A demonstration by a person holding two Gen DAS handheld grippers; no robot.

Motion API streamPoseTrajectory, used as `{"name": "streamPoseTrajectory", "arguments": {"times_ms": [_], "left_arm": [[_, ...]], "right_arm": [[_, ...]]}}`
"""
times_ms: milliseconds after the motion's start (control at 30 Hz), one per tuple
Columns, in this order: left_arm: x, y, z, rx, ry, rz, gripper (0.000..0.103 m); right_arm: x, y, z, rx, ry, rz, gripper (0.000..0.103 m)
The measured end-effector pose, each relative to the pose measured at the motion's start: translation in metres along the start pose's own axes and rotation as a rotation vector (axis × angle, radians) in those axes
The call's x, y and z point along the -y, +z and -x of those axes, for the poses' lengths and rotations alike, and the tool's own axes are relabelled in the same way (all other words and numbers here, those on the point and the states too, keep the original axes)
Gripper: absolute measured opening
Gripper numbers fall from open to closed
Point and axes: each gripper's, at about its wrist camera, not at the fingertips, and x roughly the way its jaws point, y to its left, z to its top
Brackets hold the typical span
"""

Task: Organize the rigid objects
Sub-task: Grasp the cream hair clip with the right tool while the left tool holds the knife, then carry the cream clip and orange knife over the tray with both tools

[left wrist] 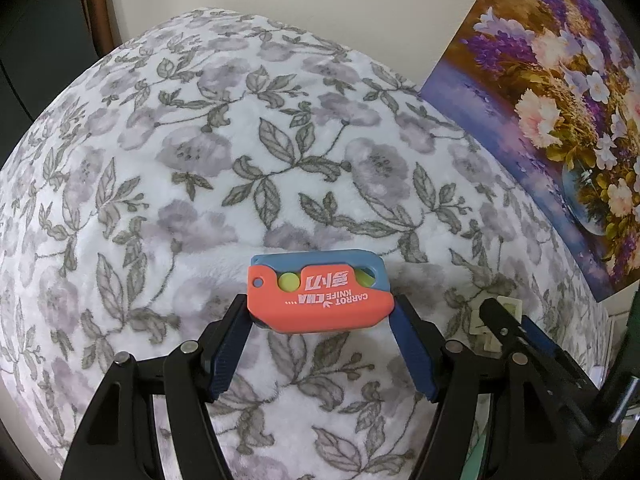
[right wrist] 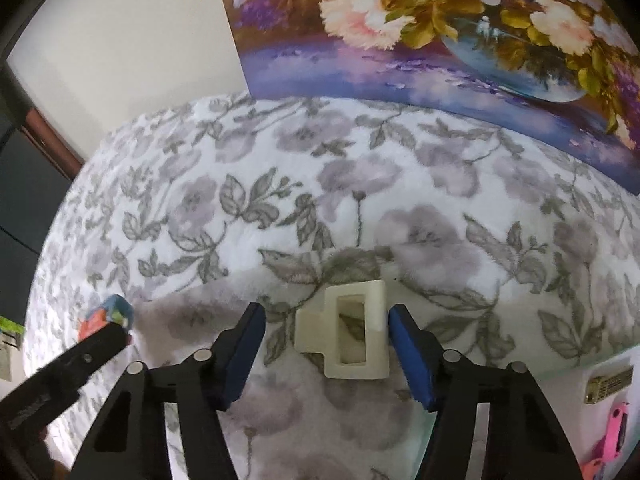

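Observation:
An orange and blue toy "carrot knife" (left wrist: 320, 292) sits between the blue pads of my left gripper (left wrist: 322, 316), above the floral blanket (left wrist: 200, 160); the pads touch its two ends. It also shows in the right wrist view (right wrist: 106, 314) at the left. A cream plastic rectangular frame piece (right wrist: 352, 334) lies on the blanket between the pads of my right gripper (right wrist: 326, 330), which is open; the right pad is close to it, the left pad stands apart. The cream piece shows partly in the left wrist view (left wrist: 486, 322), behind the right gripper's fingers.
A flower painting (right wrist: 440, 40) leans on the wall at the blanket's far right edge. A pink object (right wrist: 612, 436) and a gold label (right wrist: 608, 384) are at the lower right. A dark door frame (left wrist: 96, 8) stands at the left.

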Motion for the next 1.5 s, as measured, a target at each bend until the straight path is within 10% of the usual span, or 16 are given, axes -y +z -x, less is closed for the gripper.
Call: {"name": "streamPoseTrajectory", "arguments": {"times_ms": [167, 700, 1500], "left_arm": [[0.0, 0.0, -0.002, -0.006, -0.001, -0.004, 0.072], [0.008, -0.009, 0.042, 0.043, -0.009, -0.032, 0.072], [0.094, -0.113, 0.124, 0.126, -0.021, -0.344, 0.072]], "right_arm": [[0.0, -0.001, -0.01, -0.022, -0.049, 0.004, 0.05], [0.01, -0.029, 0.063, 0.102, 0.011, -0.061, 0.05], [0.071, -0.144, 0.188, 0.186, -0.02, -0.253, 0.05]]}}
